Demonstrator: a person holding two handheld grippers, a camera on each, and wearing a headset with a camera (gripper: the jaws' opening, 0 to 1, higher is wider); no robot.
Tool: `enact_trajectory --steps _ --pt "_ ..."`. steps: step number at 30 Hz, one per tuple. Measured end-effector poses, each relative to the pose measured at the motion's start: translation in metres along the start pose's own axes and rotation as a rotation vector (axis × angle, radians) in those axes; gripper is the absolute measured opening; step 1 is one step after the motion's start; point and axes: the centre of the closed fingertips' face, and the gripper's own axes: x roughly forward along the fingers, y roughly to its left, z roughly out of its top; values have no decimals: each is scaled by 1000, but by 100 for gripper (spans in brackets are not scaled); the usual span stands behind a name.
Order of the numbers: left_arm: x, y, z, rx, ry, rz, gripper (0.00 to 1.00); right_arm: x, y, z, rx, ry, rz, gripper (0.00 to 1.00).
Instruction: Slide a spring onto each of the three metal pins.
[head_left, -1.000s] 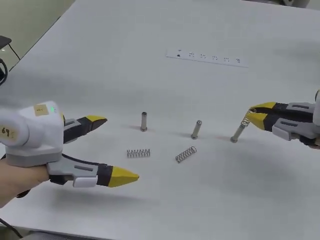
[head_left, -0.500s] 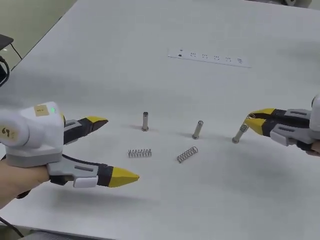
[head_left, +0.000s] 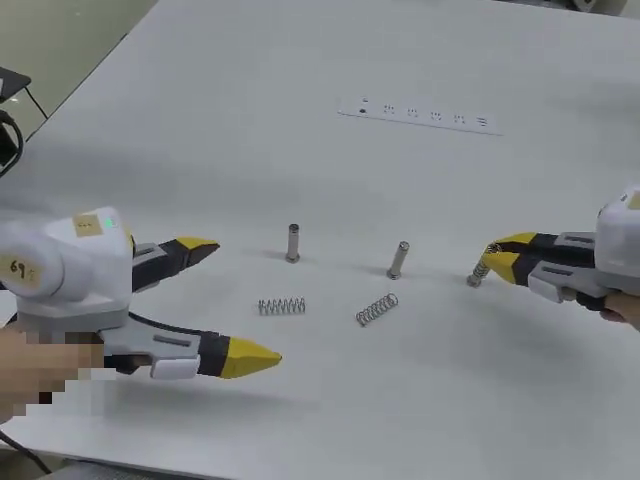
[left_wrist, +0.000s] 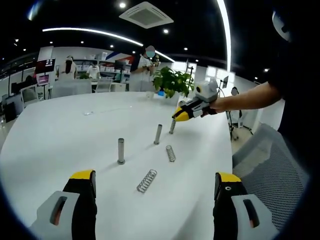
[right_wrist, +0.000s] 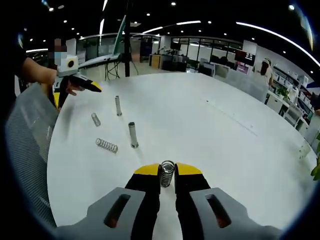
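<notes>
Three metal pins stand in a row on the white table: the left pin (head_left: 293, 242), the middle pin (head_left: 399, 259) and the right pin (head_left: 479, 273). My right gripper (head_left: 494, 257) is shut on a spring (right_wrist: 167, 173) that sits around the right pin, with the pin itself mostly hidden. Two loose springs lie in front of the pins, one (head_left: 281, 306) on the left and one (head_left: 376, 309) on the right. My left gripper (head_left: 228, 300) hovers open and holds nothing, just left of the left loose spring (left_wrist: 146, 180).
A white power strip (head_left: 415, 114) lies flat at the back of the table. The table's left edge (head_left: 80, 90) runs diagonally. A grey mesh chair (left_wrist: 270, 160) stands beside the table, and people stand far off in the room.
My right gripper has moved down and slightly right, carrying the spring from the top of the right pin down along it. The left gripper has stayed in place.
</notes>
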Motion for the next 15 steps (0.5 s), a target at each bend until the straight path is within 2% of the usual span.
enact_trajectory --steps 8,9,15 --pt "-2 1 -1 -3 1 6 96 3 -2 -9 -10 35 5 8" --pt "-3 1 -1 -4 2 6 96 3 -4 -8 -2 15 2 8" --pt "-2 1 1 -2 -1 6 96 3 -5 -8 36 18 10 9"
